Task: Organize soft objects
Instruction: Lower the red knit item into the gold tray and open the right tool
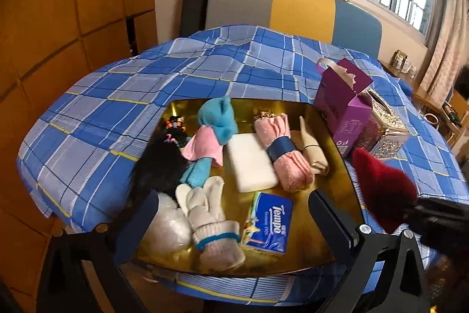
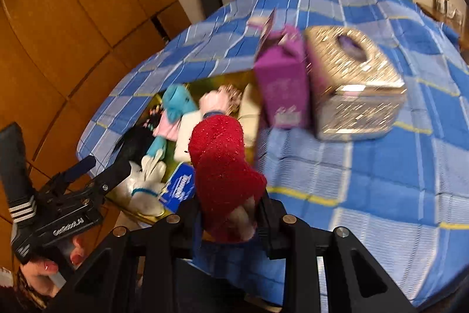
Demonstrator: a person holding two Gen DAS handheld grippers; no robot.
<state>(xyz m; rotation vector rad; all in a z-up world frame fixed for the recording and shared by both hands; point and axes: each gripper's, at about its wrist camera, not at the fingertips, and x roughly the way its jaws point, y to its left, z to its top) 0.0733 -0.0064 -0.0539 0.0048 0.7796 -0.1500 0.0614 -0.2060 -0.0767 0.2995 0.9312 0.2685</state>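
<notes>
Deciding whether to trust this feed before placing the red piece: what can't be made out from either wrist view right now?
- Fuzzy red soft item: its lower end sits between the right gripper fingers; its full shape is hidden.
- Purple carton and glittery silver tissue box: motion-blurred in the right wrist view, print unreadable.
- Black fluffy item in the gold tray: too dark to identify in the left wrist view.
- Left gripper: open, empty.

We saw the purple box (image 2: 280,84) and silver tissue box (image 2: 356,84) smeared by motion blur. The red sock (image 2: 224,166) beside the purple box hid part of the gold tray (image 2: 202,85); its lower end vanished between the fingers.
</notes>
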